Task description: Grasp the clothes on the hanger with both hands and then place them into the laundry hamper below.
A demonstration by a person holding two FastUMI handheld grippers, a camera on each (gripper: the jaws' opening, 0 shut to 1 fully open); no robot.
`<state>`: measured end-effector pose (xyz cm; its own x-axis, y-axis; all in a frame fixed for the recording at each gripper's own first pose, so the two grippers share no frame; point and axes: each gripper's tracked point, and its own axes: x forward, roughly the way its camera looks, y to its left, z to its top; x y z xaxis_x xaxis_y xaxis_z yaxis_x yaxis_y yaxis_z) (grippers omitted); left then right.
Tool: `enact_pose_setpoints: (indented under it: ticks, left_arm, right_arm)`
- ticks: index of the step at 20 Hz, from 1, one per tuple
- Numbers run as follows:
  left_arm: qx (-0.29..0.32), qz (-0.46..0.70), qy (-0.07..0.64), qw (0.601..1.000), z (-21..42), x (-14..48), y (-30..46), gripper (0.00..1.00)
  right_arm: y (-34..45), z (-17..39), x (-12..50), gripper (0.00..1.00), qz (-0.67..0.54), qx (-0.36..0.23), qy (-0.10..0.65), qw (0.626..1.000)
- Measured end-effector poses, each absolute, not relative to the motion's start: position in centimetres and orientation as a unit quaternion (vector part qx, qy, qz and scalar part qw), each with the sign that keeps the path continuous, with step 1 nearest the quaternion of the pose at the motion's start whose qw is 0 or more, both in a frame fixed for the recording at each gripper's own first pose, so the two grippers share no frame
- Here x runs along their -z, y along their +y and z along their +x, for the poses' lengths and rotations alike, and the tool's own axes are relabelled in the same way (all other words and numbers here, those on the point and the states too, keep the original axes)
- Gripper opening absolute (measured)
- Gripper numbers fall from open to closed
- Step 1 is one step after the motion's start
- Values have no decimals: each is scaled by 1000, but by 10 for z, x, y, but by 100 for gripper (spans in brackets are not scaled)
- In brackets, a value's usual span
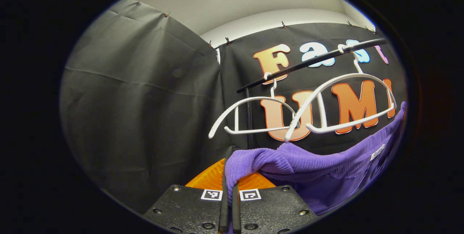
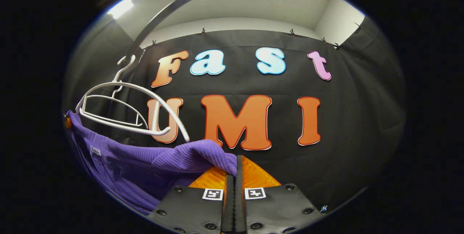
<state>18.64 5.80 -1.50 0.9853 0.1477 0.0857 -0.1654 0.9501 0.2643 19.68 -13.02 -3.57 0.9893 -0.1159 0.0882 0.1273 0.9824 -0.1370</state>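
Observation:
A purple ribbed garment (image 1: 311, 168) stretches between both grippers, below the hangers. My left gripper (image 1: 229, 190) is shut on its one shoulder edge, with the cloth folded over the fingers. In the right gripper view the same garment (image 2: 163, 165) runs off to the left, and my right gripper (image 2: 233, 179) is shut on its other shoulder edge. Two bare white hangers (image 1: 340, 99) (image 1: 253, 116) hang from a dark rail (image 1: 308, 63) just above the cloth. The nearer hanger (image 2: 127, 110) also appears at the left of the right gripper view.
A dark upright pole (image 1: 249, 118) holds the rail up at its left end. Black cloth walls close the booth at the back and left. The rail (image 2: 174, 5) curves overhead in the right gripper view.

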Motion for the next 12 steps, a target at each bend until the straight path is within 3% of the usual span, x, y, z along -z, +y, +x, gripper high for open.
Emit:
enact_pose_setpoints:
  ticks: [7,12]
  left_arm:
    - [-50,120,-5,992,148,37,42,4]
    - [21,104,40,994,127,82,-7,4]
  right_arm:
    - [-99,155,42,8,-79,29,-14,996]
    - [-53,132,66,8,-69,-21,19,997]
